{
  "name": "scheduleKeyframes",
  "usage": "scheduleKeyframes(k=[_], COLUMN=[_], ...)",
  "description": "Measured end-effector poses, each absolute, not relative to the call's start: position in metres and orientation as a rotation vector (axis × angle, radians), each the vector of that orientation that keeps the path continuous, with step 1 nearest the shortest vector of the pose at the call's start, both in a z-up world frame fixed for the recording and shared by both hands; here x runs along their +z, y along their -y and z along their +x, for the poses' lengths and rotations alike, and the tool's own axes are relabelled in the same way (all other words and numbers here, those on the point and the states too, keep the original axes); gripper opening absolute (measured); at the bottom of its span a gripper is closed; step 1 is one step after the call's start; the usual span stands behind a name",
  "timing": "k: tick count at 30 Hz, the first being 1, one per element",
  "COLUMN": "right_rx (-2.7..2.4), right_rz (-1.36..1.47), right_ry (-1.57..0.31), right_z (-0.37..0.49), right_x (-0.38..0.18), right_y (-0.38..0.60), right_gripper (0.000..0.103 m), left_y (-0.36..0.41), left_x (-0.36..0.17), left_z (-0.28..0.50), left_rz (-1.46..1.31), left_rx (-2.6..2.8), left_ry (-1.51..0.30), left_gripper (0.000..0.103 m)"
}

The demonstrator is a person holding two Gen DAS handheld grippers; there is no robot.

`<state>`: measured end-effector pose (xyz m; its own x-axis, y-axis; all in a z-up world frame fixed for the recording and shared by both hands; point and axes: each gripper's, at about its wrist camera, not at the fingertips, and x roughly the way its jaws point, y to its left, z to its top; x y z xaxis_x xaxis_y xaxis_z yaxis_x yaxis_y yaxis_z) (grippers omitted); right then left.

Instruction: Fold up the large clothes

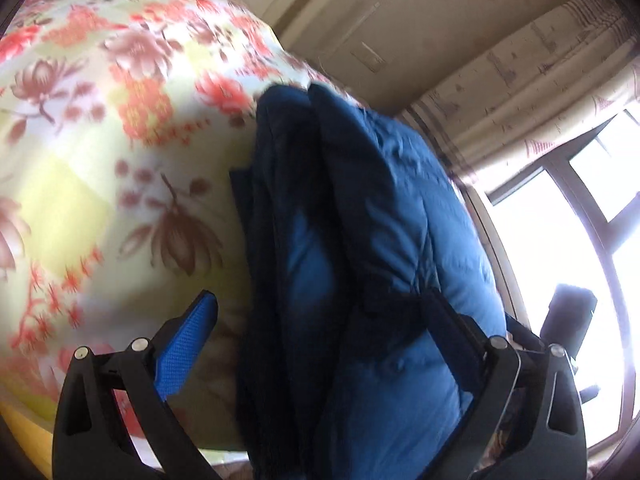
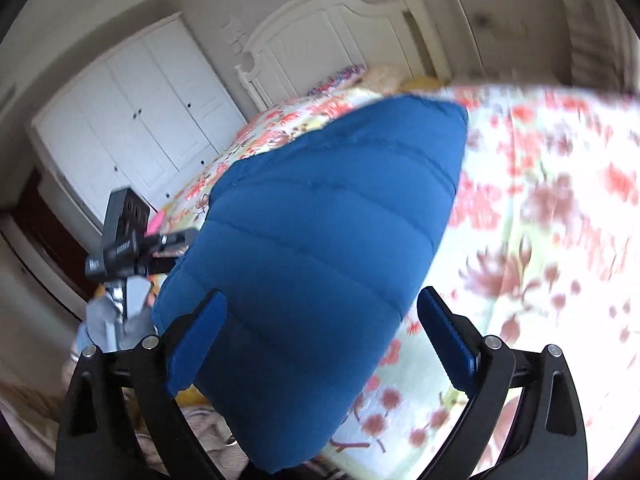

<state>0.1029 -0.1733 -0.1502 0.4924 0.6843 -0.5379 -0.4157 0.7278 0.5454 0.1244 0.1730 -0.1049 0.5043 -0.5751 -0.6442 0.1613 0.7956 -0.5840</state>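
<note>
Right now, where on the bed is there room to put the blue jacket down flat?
The flowered bedspread lies bare to the right of the blue jacket, and in the left wrist view it is bare to the jacket's left. It is crowded on the jacket's other side, where a black device sits at the bed's edge.

Quilted matt jacket (image 2: 312, 248) — printed cotton bedspread (image 2: 540, 208)

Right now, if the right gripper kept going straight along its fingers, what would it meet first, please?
Most likely the blue quilted jacket: it already lies between the open right gripper fingers, reaching ahead. The floral bedspread is beyond, though depth is unclear.
</note>
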Motion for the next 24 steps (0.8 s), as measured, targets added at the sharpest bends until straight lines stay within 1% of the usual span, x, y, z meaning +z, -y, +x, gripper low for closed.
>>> scheduleKeyframes(k=[2, 3, 4, 10, 14, 15, 16, 17, 18, 20, 24], right_rx=[0.741, 0.767, 0.773, 0.81, 0.804, 0.804, 0.798, 0.784, 0.771, 0.747, 0.664], right_rz=[0.481, 0.525, 0.546, 0.568, 0.537, 0.52, 0.496, 0.469, 0.442, 0.392, 0.3], right_ry=[-0.891, -0.911, -0.925, -0.941, -0.916, -0.892, -0.863, -0.83, -0.804, -0.76, -0.641], right_z=[0.116, 0.119, 0.123, 0.14, 0.136, 0.131, 0.126, 0.122, 0.12, 0.118, 0.115], right_x=[-0.169, -0.174, -0.18, -0.193, -0.194, -0.192, -0.189, -0.186, -0.183, -0.178, -0.157], right_y=[0.171, 0.171, 0.168, 0.162, 0.154, 0.152, 0.153, 0.152, 0.151, 0.148, 0.152], right_gripper=[0.094, 0.097, 0.098, 0.099, 0.099, 0.094, 0.09, 0.083, 0.079, 0.073, 0.065], left_y=[-0.174, -0.176, -0.179, -0.167, -0.16, -0.159, -0.159, -0.159, -0.156, -0.15, -0.136], left_x=[-0.115, -0.121, -0.123, -0.125, -0.127, -0.127, -0.128, -0.128, -0.127, -0.121, -0.105], left_z=[0.125, 0.127, 0.127, 0.127, 0.132, 0.131, 0.131, 0.128, 0.123, 0.113, 0.114], left_rz=[-0.517, -0.547, -0.575, -0.538, -0.55, -0.557, -0.575, -0.589, -0.578, -0.552, -0.538], left_rx=[-0.496, -0.509, -0.525, -0.629, -0.701, -0.706, -0.714, -0.717, -0.71, -0.688, -0.696], left_ry=[-0.976, -0.996, -0.993, -1.068, -1.06, -1.055, -1.043, -1.018, -0.995, -0.948, -0.894], left_gripper=[0.101, 0.101, 0.101, 0.101, 0.101, 0.101, 0.094, 0.087, 0.084, 0.075, 0.067])
